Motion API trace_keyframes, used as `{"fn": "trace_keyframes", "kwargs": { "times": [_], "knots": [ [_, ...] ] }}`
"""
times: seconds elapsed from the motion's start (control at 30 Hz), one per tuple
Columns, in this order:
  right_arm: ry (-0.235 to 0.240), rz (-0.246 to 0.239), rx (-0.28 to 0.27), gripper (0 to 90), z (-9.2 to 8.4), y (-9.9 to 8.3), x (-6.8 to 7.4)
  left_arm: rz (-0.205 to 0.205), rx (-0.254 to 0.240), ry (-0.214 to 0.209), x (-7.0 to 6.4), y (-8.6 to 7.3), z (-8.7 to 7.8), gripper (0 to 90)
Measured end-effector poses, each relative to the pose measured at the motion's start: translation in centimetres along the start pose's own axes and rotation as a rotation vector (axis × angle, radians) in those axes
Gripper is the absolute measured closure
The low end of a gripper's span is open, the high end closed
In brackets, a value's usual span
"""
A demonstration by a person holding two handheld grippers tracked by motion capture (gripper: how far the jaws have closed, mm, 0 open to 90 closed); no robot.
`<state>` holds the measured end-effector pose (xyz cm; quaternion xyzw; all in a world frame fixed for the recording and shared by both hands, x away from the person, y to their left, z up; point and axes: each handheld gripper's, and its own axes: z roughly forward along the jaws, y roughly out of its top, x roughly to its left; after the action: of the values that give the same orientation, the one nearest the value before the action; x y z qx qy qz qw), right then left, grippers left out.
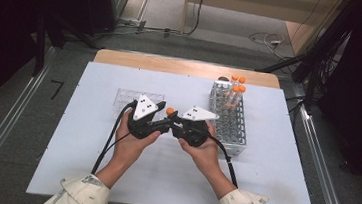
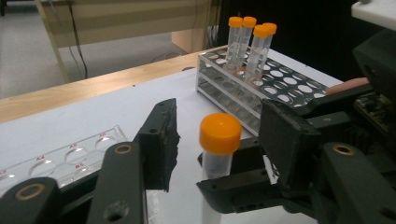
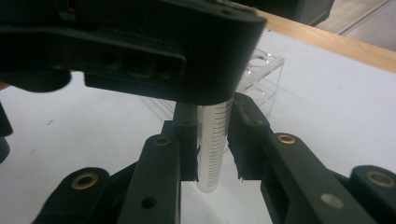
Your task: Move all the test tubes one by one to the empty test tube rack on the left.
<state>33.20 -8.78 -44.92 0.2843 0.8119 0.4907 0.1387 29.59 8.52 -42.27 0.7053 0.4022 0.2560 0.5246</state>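
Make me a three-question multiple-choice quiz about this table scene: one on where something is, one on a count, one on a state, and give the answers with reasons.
1. Where does the clear plastic well plate lie relative to the metal tube rack?
A. to its left in the high view
B. on top of it
C. to its right in the high view

2. How many orange-capped tubes stand in the rack?
A. one
B. four
C. seven

3. What is the state of the right gripper?
A. open and holding nothing
B. shut on the clear graduated tube with an orange cap
C. shut on the well plate

Answers:
1 A, the plate lies left of the rack on the white table cover.
2 B, four orange caps rise at the rack's far end.
3 B, its jaws press the tube's two sides in the right gripper view.
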Motion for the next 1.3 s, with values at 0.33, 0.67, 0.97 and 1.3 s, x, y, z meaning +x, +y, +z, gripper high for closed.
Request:
{"fn": "trace_keyframes", "kwargs": {
  "times": [0.33, 0.67, 0.97, 1.3],
  "knots": [
    [0.012, -0.001, -0.002, 71.8, 0.0, 0.1, 0.3, -0.005, 0.011, -0.013, 0.0, -0.1, 0.2, 59.5],
    [0.014, 0.000, -0.007, 71.8, 0.0, 0.2, 0.4, -0.017, 0.010, -0.004, 0.2, -0.2, 0.3, 70.1],
    [0.016, 0.001, -0.018, 53.4, -0.1, 0.2, 0.5, -0.016, -0.001, 0.009, 0.4, -0.1, 0.0, 70.6],
    [-0.045, 0.019, -0.038, 19.4, -0.5, 0.2, 0.4, -0.053, -0.016, 0.021, 1.4, 0.3, -0.7, 70.6]
  ]
}}
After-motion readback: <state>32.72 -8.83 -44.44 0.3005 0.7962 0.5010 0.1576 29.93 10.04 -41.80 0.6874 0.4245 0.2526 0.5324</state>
